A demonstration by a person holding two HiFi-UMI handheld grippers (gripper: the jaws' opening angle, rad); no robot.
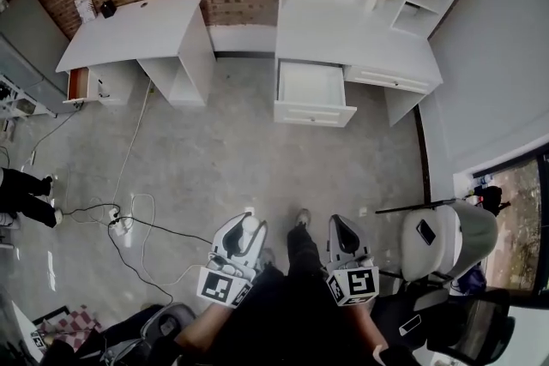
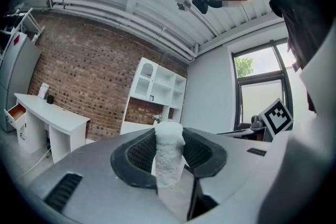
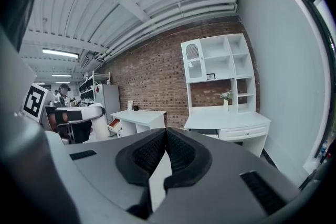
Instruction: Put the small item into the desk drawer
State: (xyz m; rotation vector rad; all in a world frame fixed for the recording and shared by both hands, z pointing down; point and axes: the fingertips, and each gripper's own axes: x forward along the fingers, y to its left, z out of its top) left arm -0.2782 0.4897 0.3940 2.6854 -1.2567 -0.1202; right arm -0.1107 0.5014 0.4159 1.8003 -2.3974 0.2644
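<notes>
Holding entry: left gripper (image 1: 243,234), fingers clamped on small white item (image 2: 169,157), apparently foam, standing upright between them. Desk drawer (image 1: 310,86): pulled open under white worktop (image 1: 343,39), well apart from the item, across the floor. Right gripper (image 1: 341,229): fingers pressed together, nothing between.

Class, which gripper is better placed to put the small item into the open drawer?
Left: the left gripper holds the white item between its fingers; the right gripper is shut, empty.
</notes>
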